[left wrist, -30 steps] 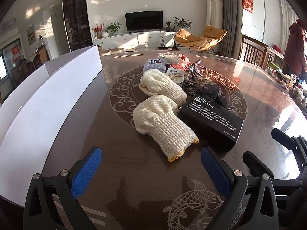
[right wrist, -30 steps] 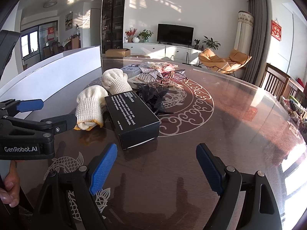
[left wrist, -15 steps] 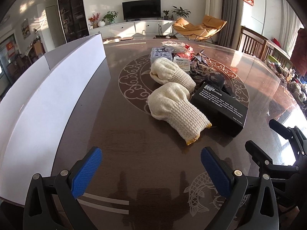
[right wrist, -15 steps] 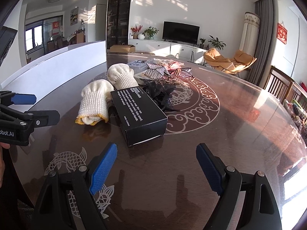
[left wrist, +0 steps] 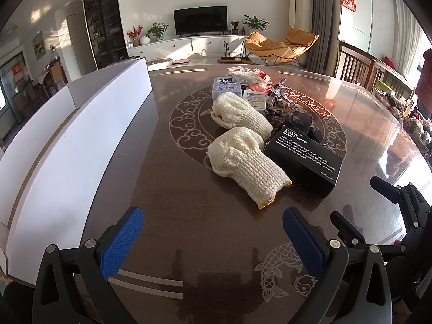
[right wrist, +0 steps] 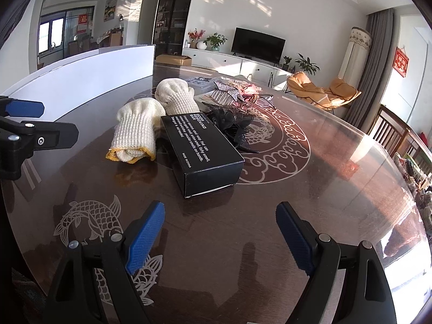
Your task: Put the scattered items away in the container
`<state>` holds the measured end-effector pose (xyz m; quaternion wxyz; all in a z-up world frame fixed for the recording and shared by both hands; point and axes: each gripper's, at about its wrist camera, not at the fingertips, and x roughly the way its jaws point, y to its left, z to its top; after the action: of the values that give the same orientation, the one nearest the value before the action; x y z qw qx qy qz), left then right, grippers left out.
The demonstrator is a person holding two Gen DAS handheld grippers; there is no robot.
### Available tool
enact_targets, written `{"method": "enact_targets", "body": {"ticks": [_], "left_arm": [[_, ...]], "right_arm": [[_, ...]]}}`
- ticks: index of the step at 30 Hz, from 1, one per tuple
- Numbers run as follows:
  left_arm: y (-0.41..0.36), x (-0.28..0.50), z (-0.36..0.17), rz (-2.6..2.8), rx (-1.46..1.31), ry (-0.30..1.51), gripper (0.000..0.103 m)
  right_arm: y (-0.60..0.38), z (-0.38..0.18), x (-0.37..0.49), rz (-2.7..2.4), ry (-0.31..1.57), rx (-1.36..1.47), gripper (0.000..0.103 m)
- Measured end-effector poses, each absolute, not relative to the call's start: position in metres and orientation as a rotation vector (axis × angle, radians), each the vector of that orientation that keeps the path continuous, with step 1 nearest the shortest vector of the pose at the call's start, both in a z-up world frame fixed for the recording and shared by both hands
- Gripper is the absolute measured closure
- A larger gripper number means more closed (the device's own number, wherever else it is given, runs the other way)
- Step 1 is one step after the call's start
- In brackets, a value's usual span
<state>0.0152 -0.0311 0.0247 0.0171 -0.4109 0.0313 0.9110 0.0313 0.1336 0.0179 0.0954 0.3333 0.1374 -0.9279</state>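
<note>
Left wrist view, knitted cream glove (left wrist: 244, 162), matte black box (left wrist: 305, 159), glossy table (left wrist: 172, 210).

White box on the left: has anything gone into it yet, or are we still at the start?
Nothing looks done: the white cardboard box shows only its outer wall, its inside is hidden. Nothing is in hand; the left gripper and right gripper hover with jaws open and empty. Left on the dark round table: two cream knitted gloves, the black printed carton and the clutter of small packets and hair clips behind them.
</note>
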Motion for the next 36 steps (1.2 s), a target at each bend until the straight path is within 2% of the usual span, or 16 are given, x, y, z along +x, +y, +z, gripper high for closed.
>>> {"method": "enact_targets", "body": {"ticks": [17,22,27,36], "left_arm": [[-0.028,0.011,0.019,2.844,-1.314,0.163,0.0],[-0.039,0.006,0.018,2.861,-1.33,0.132,0.0],[-0.046,0.004,0.017,2.862,-1.339,0.083,0.0],[-0.047,0.005,0.022,2.86,-1.325,0.069,0.0]], "right_arm": [[0.136,0.017,0.028,-2.723,0.384,1.008,0.018],[0.15,0.011,-0.004,-2.46,0.186,1.182,0.016],[0.153,0.008,-0.037,-2.341,0.424,1.183,0.017],[0.123,0.007,-0.076,-2.117,0.502,1.156,0.017]]}}
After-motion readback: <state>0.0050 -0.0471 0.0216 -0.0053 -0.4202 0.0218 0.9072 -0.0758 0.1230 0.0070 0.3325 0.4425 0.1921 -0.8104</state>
